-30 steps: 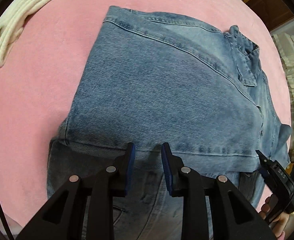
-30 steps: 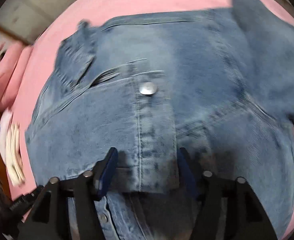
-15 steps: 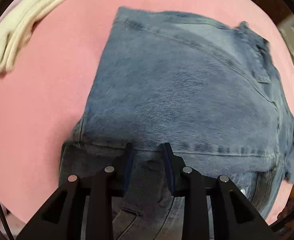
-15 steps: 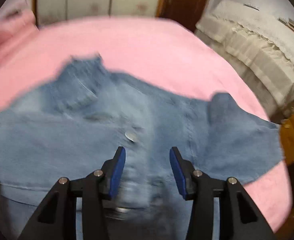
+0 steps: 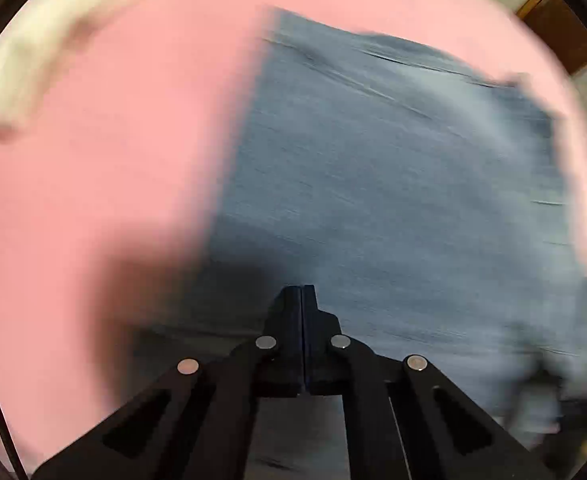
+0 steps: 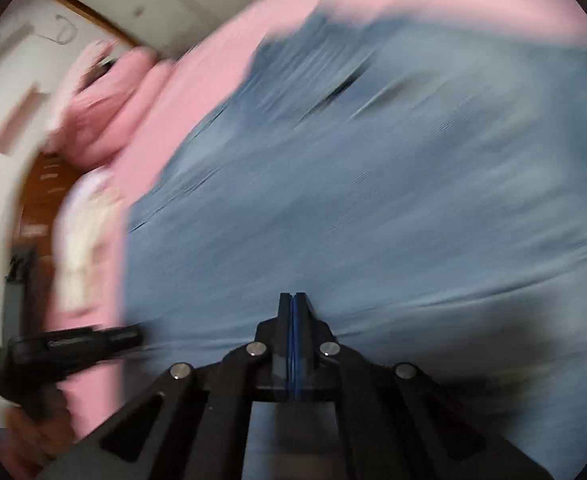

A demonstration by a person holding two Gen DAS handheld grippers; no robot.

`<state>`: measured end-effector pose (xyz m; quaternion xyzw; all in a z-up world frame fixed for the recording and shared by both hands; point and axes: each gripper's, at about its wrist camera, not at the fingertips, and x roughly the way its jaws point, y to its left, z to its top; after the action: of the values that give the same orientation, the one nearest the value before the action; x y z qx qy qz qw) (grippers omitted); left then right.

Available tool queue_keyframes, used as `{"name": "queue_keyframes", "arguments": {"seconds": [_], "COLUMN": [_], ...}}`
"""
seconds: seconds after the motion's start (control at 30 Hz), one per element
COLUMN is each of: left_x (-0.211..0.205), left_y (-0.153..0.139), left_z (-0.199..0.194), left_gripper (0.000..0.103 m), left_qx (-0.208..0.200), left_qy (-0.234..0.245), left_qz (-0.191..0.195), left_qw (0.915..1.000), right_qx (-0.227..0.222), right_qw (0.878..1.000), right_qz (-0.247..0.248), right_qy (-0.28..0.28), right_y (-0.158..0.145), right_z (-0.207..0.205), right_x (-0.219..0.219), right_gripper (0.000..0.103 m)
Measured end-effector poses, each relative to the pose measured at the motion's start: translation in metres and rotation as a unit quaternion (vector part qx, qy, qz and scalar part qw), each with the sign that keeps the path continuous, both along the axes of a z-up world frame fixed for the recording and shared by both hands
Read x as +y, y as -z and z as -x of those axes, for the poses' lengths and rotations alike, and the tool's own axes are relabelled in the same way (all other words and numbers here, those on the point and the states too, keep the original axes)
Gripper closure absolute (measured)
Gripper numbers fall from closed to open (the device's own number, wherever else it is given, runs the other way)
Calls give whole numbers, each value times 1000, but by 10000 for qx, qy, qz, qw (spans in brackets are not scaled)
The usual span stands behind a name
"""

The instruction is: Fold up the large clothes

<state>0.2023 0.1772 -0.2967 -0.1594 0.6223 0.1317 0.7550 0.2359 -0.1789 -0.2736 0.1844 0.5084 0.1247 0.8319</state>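
Left gripper (image 5: 302, 292) and right gripper (image 6: 293, 300) pointing down over denim jacket (image 5: 393, 184), fingers closed together.

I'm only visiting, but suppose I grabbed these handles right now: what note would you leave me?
Left gripper: shut, empty, over the jacket's near edge.
Right gripper: shut, empty, over the denim.
Denim jacket: lies on the pink bed cover; blur hides details.
White cloth: far left, apart.
Done: it looks partly folded.
Left: probably regrip the near hem and fold again.
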Motion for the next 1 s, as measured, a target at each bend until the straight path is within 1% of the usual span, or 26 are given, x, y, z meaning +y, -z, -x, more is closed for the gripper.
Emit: {"name": "queue_keyframes", "arguments": {"seconds": [0.03,0.07,0.1,0.13,0.17,0.2,0.23,0.27,0.3,0.33,0.37,0.4,0.43,0.47,0.53,0.57,0.63,0.67,0.7,0.77,0.8,0.83,0.87,0.9,0.93,1.0], "left_x": [11,25,34,37,36,31,25,17,8,-3,-15,-27,-35,-41,-38,-30,-13,-6,4,21,31,40,45,52,55,49], "left_y": [1,2,3,2,0,-7,-12,-18,-21,-22,-19,-13,-9,-3,9,12,19,20,19,18,16,15,14,13,11,2], "left_z": [2,5,7,7,7,6,7,6,4,0,-6,-14,-21,-30,-44,-52,-74,-78,-79,-82,-81,-82,-81,-79,-77,-71], "left_gripper": [102,102,102,102,102,102,100,100,100,100,100,100,100,100,100,101,102,102,102,102,102,102,102,102,102,102], "left_qx": [-90,-179,-204,-201,-218,-325,-478,-683,-864,-969,-976,-925,-880,-872,-944,-968,-1162,-1249,-1328,-1402,-1429,-1413,-1375,-1304,-1261,-1131], "left_qy": [-84,-270,-466,-538,-557,-522,-448,-335,-222,-79,65,198,263,255,82,-37,-250,-297,-338,-473,-562,-624,-675,-687,-669,-457], "left_qz": [101,383,549,534,437,312,355,558,883,1339,1669,1848,1871,1832,1923,1965,1909,1730,1515,1239,1080,885,681,601,664,626], "left_qw": [9999,9987,9972,9969,9973,9976,9972,9955,9921,9862,9811,9782,9780,9789,9768,9757,9744,9765,9789,9812,9822,9840,9859,9873,9875,9906], "right_qx": [-10,-34,54,201,192,50,-151,-507,-586,-513,-271,6,127,194,186,189,130,96,-28,-321,-350,-313,-302,-256,-266,-252], "right_qw": [9970,9886,9943,9951,9942,9909,9882,9904,9942,9961,9956,9909,9874,9848,9887,9889,9880,9891,9936,9993,9975,9921,9917,9903,9918,9903], "right_qz": [651,1192,581,411,710,1171,1441,1287,818,376,-297,-845,-1053,-1101,-756,-822,-1196,-1232,-967,-189,489,894,775,723,506,778], "right_qy": [427,917,890,874,786,654,492,5,-375,-608,-851,-1047,-1178,-1328,-1283,-1222,-966,-806,-588,-90,381,819,984,1161,1144,1122], "right_y": [-4,-8,-5,-5,-11,-19,-26,-39,-43,-43,-37,-26,-19,-9,7,15,24,24,20,8,2,-1,-4,-4,-8,-22], "right_z": [2,3,1,-5,-7,-9,-7,-6,-8,-10,-14,-19,-26,-31,-50,-61,-80,-91,-96,-94,-91,-88,-83,-80,-79,-72], "right_x": [-17,-44,-65,-70,-60,-43,-25,6,26,42,66,91,108,124,132,125,95,74,54,20,-1,-21,-38,-59,-65,-50], "right_gripper": [103,103,103,103,103,103,103,103,103,103,103,103,103,103,102,103,103,103,103,103,103,103,103,103,103,102]}}
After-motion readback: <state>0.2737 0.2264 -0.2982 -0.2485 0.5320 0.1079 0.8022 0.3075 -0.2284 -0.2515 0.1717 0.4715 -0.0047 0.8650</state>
